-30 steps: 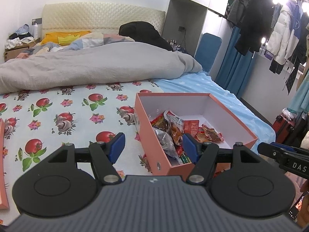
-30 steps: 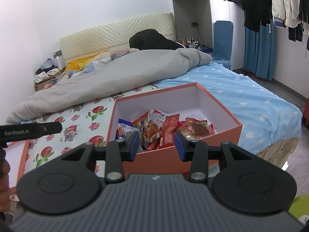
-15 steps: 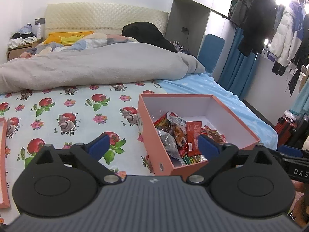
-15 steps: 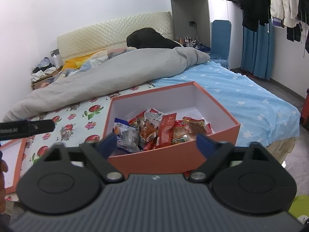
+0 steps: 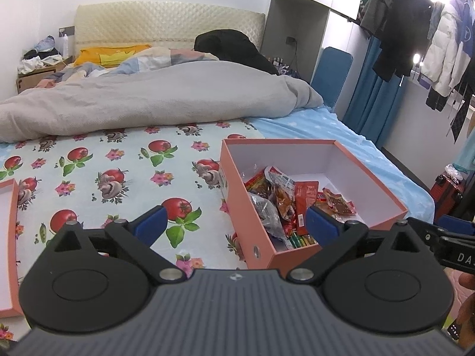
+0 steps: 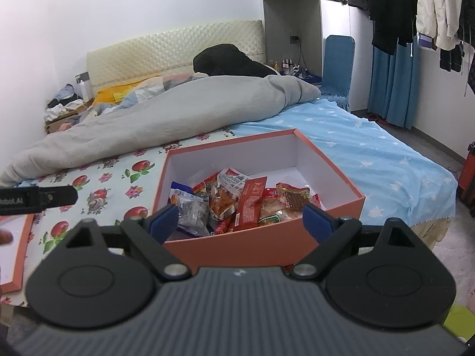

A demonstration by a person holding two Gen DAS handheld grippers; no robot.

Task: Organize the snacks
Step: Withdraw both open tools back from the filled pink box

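Note:
An orange cardboard box [image 5: 279, 141] with a white inside lies on the bed, and several snack packets [image 5: 285, 198] are piled in its near left part. My left gripper [image 5: 236, 226] hovers just before the box's near left corner, open wide, with nothing between its blue pads. In the right wrist view the same box [image 6: 231, 141] and snack packets [image 6: 237, 198] lie straight ahead. My right gripper [image 6: 240, 219] is open too, empty, in front of the box's near wall.
The box's orange lid [image 5: 12, 237] lies upside down at the left on the flowered sheet [image 5: 118, 163]. A grey duvet [image 5: 148, 101] is heaped across the bed behind. Clothes [image 5: 409, 29] hang at the right, beyond the bed's edge. A person's fingers [image 6: 6, 237] show by the lid.
Both grippers' jaws have spread from a narrow gap to wide open, with nothing in either. Neither hand has moved, and the box and snacks lie as before.

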